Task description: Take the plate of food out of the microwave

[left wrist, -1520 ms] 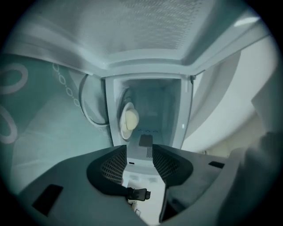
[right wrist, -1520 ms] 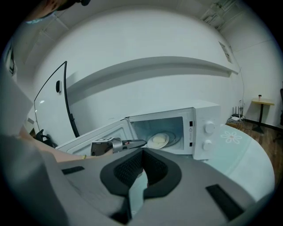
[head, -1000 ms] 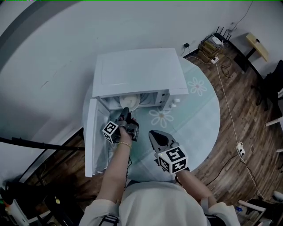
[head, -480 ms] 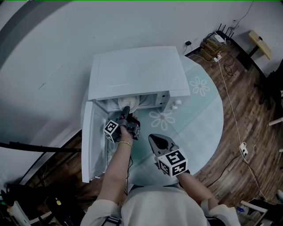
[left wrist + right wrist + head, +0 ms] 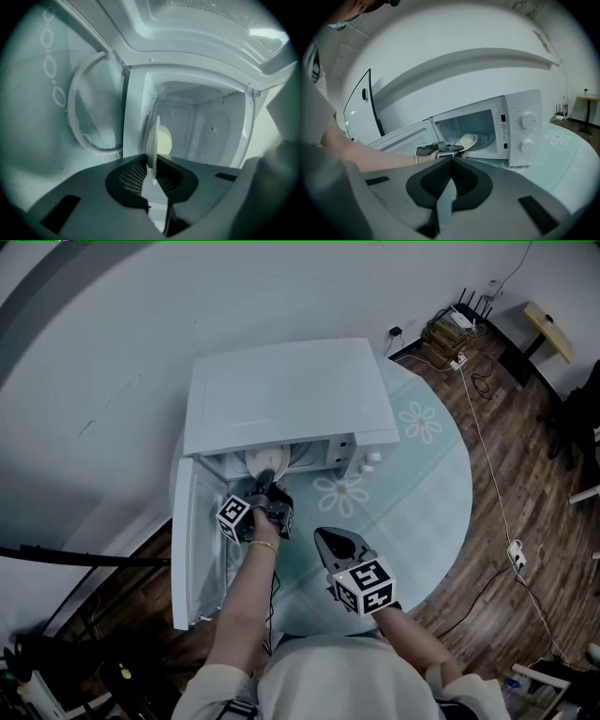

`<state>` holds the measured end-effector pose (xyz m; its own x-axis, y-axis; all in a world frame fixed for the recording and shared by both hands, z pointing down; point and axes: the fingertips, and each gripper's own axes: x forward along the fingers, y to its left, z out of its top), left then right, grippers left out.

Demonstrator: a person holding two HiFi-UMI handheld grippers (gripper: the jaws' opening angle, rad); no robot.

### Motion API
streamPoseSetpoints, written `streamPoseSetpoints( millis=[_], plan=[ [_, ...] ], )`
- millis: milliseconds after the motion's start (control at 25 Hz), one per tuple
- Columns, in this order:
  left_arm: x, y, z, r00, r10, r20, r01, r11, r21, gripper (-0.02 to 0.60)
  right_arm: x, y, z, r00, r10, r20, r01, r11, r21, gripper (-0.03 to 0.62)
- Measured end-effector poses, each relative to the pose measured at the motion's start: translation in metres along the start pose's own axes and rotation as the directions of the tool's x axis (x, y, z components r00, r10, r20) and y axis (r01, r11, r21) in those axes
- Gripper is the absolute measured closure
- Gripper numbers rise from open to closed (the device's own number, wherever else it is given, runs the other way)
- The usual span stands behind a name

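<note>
The white microwave [image 5: 291,395] stands on the round table with its door [image 5: 192,540] swung open to the left. A white plate [image 5: 267,462] with a pale bun [image 5: 164,142] sits at the mouth of the cavity. My left gripper [image 5: 265,479] reaches in, its jaws closing with the plate's near rim [image 5: 153,140] edge-on between the pads. In the right gripper view the plate [image 5: 469,140] tilts out of the cavity, held by the left gripper [image 5: 457,148]. My right gripper [image 5: 323,535] hangs over the table in front of the microwave, shut and holding nothing.
The table [image 5: 422,484] carries a pale cloth with daisy prints, bare to the right of the microwave. The control panel with two knobs [image 5: 527,131] is right of the cavity. Cables and a power strip [image 5: 511,554] lie on the wooden floor at right.
The left gripper has pushed a little deeper toward the cavity and its jaws have come together on the plate's rim. The right gripper has stayed where it was.
</note>
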<state>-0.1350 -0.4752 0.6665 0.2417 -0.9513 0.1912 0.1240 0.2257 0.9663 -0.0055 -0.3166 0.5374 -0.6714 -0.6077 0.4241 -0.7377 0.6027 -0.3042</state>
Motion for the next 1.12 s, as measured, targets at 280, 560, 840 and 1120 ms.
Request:
streamPoseSetpoints(
  millis=[280,560,840,1120],
  plan=[
    [-0.015,0.001,0.0,0.999,0.046,-0.018,-0.045,0.998,0.054,0.528,-0.003,0.005,0.0,1.0,-0.012,0.009,0.012,1.0,-0.003,0.588],
    [-0.046,-0.002,-0.01,0.998,0.03,-0.063,-0.025,0.996,0.082,0.528,-0.011,0.019,-0.003,0.999,-0.029,0.025,0.029,1.0,-0.004,0.588],
    [-0.084,-0.015,-0.036,0.988,0.007,-0.153,0.017,0.988,0.154,0.528,-0.03,0.03,-0.016,0.997,-0.069,0.035,0.069,0.998,0.007,0.588],
    [-0.125,-0.017,-0.063,0.975,-0.005,-0.22,0.045,0.983,0.18,0.528,-0.054,0.043,-0.028,0.992,-0.11,0.054,0.109,0.994,0.013,0.588]
  ],
)
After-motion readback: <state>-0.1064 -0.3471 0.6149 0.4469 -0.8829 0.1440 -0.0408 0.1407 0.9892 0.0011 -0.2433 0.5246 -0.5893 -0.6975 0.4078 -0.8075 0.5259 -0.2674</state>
